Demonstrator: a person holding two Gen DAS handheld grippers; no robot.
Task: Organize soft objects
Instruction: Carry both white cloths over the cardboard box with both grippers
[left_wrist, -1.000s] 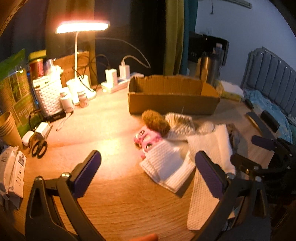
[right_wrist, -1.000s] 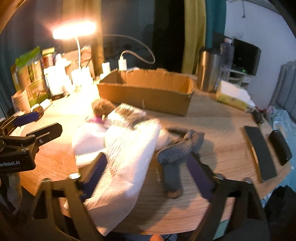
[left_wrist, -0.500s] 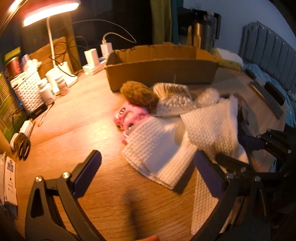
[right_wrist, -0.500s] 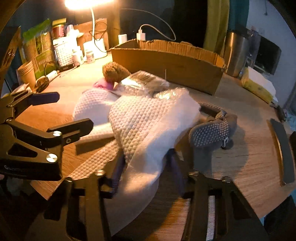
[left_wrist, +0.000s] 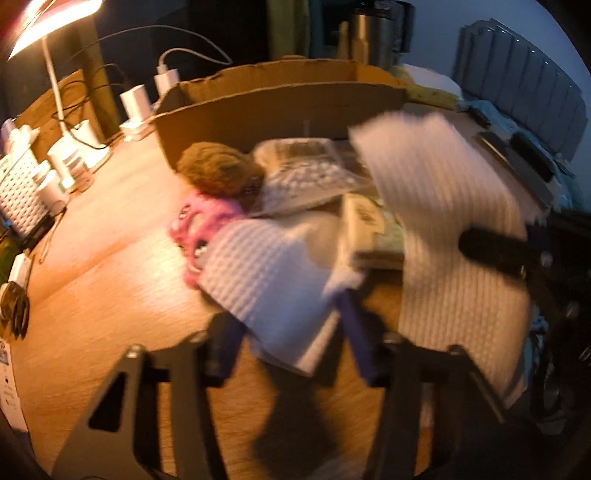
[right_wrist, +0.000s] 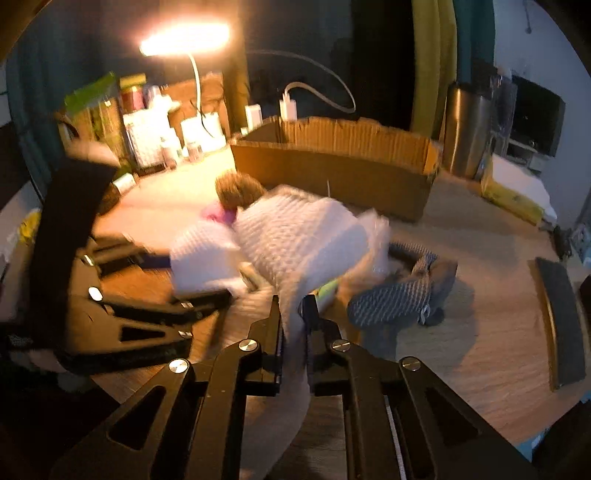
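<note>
A long white waffle cloth (right_wrist: 295, 236) is pinched in my right gripper (right_wrist: 291, 310), which is shut on it and lifts its near end; it also shows in the left wrist view (left_wrist: 443, 206). My left gripper (left_wrist: 288, 332) has its jaws half closed around the near corner of a folded white waffle towel (left_wrist: 266, 273). Beside the towel lie a pink plush toy (left_wrist: 199, 221), a brown furry ball (left_wrist: 218, 170) and a bubble-wrap packet (left_wrist: 306, 173). A grey knit shoe (right_wrist: 406, 291) lies right of the cloth. An open cardboard box (right_wrist: 343, 162) stands behind.
A lit desk lamp (right_wrist: 184, 40), chargers and cables (left_wrist: 147, 99), bottles and a white basket (left_wrist: 18, 192) crowd the table's left. A steel tumbler (right_wrist: 465, 133) stands right of the box. Two dark flat devices (right_wrist: 557, 321) lie at the right edge.
My right gripper closed on the long cloth and lifted it, uncovering a flat packet beneath. My left gripper moved forward onto the folded towel and its jaws narrowed.
</note>
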